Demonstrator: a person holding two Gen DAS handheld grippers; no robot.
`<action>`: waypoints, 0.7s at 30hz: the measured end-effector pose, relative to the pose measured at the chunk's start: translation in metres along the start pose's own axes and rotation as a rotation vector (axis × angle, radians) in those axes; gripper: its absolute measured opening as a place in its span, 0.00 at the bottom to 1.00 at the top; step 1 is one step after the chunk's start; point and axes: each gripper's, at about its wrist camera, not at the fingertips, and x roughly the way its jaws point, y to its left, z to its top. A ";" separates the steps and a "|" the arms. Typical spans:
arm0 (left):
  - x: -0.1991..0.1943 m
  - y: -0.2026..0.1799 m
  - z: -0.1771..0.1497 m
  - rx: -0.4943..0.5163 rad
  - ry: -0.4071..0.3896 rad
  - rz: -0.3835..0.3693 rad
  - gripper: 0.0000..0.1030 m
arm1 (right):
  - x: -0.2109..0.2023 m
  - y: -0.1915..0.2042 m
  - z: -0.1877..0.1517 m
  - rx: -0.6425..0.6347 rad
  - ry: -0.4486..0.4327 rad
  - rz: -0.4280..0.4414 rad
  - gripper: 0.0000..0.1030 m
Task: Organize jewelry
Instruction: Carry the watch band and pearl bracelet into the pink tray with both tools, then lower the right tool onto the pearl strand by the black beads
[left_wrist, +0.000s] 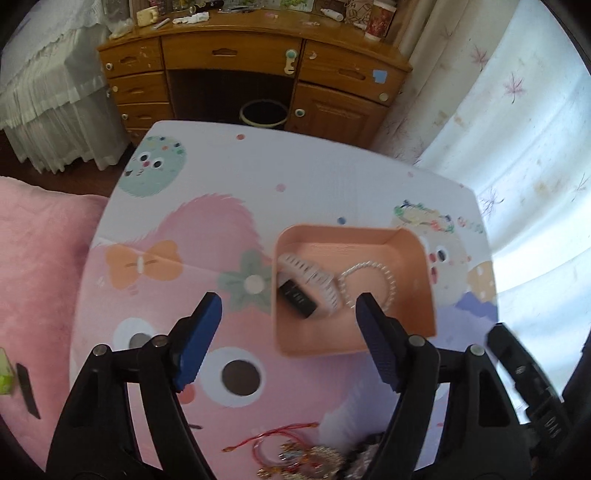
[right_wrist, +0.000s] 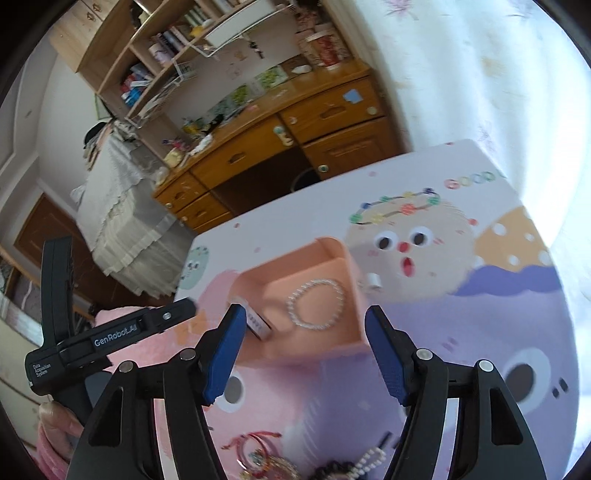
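Observation:
A peach box (left_wrist: 424, 258) stands on the cartoon-print table (left_wrist: 221, 177). Inside it lie a pearl bracelet (left_wrist: 365, 264), a white toothed clip (left_wrist: 310, 273) and a black item (left_wrist: 297, 299). My left gripper (left_wrist: 289, 297) hovers open over the box's near-left part, with nothing between its pads. In the right wrist view the same box (right_wrist: 288, 266) holds the pearl bracelet (right_wrist: 317, 281) and white clip (right_wrist: 258, 321). My right gripper (right_wrist: 304, 308) is open above its near edge, holding nothing. Loose jewelry (left_wrist: 295, 454) with red cord bracelets (right_wrist: 255, 443) lies at the table's near edge.
A small white piece (right_wrist: 375, 281) sits on the table right of the box. A wooden desk (left_wrist: 258, 66) with a bin (left_wrist: 263, 114) under it stands beyond the table. A pink cushion (left_wrist: 33, 258) lies left, curtains (left_wrist: 517, 147) hang right. A hand (right_wrist: 59, 417) holds the left gripper's body (right_wrist: 114, 336).

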 end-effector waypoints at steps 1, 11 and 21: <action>-0.002 0.003 -0.005 0.006 0.003 -0.006 0.71 | -0.005 -0.004 -0.005 -0.005 -0.005 -0.016 0.66; -0.002 0.035 -0.082 0.141 0.129 0.006 0.71 | -0.049 -0.007 -0.090 -0.236 -0.005 -0.180 0.66; 0.003 0.033 -0.156 0.213 0.244 -0.080 0.71 | -0.065 0.020 -0.181 -0.550 0.031 -0.177 0.69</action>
